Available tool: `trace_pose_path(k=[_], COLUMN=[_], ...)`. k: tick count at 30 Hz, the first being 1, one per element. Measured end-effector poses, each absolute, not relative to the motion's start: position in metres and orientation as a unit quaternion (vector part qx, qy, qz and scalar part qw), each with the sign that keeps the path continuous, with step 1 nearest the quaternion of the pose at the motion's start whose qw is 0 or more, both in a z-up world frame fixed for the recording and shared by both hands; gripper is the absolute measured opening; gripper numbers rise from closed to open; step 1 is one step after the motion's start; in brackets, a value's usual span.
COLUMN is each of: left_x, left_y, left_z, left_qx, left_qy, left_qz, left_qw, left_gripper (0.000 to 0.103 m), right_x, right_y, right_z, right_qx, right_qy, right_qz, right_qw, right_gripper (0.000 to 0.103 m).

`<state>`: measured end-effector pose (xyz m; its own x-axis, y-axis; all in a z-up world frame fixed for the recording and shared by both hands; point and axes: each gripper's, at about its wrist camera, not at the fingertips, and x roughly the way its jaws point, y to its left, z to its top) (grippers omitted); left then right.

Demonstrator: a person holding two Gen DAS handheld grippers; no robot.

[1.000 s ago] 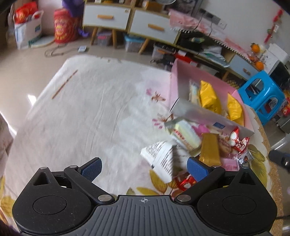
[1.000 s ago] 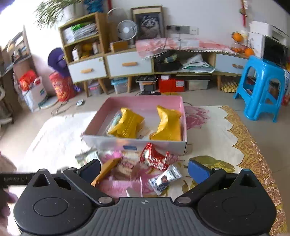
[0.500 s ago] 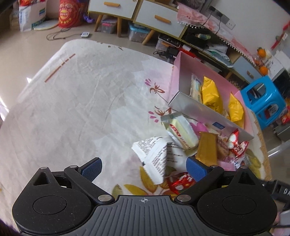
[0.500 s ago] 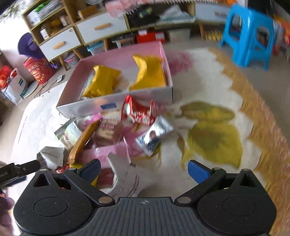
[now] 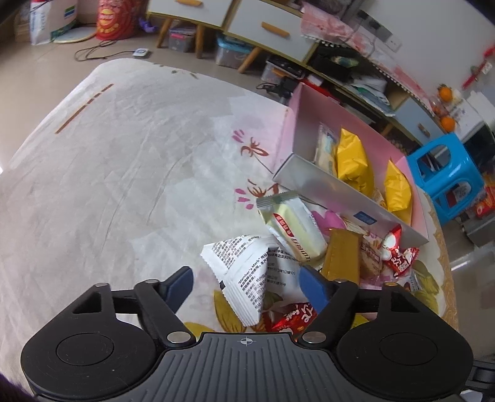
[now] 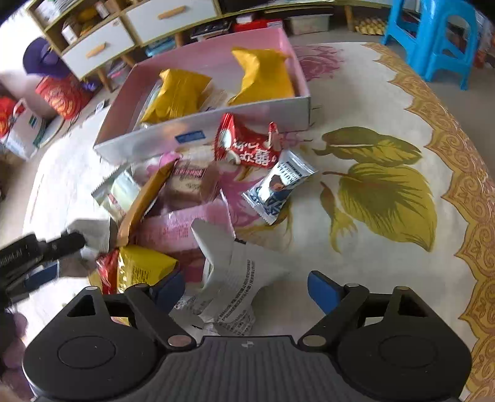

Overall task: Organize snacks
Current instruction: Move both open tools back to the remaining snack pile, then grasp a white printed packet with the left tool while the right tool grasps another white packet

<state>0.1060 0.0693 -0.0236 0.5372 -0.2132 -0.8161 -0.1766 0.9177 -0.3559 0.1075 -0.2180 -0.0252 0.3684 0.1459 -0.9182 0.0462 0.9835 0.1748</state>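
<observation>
A pile of snack packets lies on the table in front of a pink box (image 5: pixel 312 181) (image 6: pixel 148 140) that holds two yellow bags (image 5: pixel 352 160) (image 6: pixel 263 74). My left gripper (image 5: pixel 247 283) is open around a white printed packet (image 5: pixel 244 275); a cream packet (image 5: pixel 294 228) and a gold bar (image 5: pixel 342 256) lie just beyond. My right gripper (image 6: pixel 247 287) is open over another white printed packet (image 6: pixel 238 278), with a yellow packet (image 6: pixel 142 269) by its left finger. A red packet (image 6: pixel 247 148) and a blue-white packet (image 6: pixel 278 185) lie further ahead.
The table wears a cream cloth with leaf prints (image 6: pixel 383 191). A blue stool (image 5: pixel 445 173) (image 6: pixel 433 34) stands beyond the table's right side. Drawers and shelves (image 5: pixel 263 24) line the far wall. The left gripper shows at the left of the right wrist view (image 6: pixel 37 250).
Both grippers have moved down and forward toward the snack pile. The white packets now sit between the open fingers of each gripper.
</observation>
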Motion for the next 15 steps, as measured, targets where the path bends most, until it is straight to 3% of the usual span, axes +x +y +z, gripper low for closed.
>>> trace_pose_path(k=[5, 11, 15], left_x=[0.106, 0.101, 0.099], left_y=[0.066, 0.075, 0.085], left_z=[-0.022, -0.02, -0.016], left_qx=[-0.158, -0.073, -0.086], left_qy=[0.487, 0.483, 0.481], left_qz=[-0.025, -0.016, -0.029], left_qw=[0.859, 0.872, 0.872], left_gripper=[0.065, 0.066, 0.066], right_x=[0.107, 0.107, 0.107], right_y=[-0.212, -0.213, -0.217], right_z=[-0.03, -0.033, -0.031], right_qx=[0.055, 0.029, 0.021], right_qy=[0.566, 0.563, 0.558], right_qz=[0.035, 0.042, 0.038], right_qw=[0.822, 0.825, 0.829], right_gripper=[0.07, 0.069, 0.069])
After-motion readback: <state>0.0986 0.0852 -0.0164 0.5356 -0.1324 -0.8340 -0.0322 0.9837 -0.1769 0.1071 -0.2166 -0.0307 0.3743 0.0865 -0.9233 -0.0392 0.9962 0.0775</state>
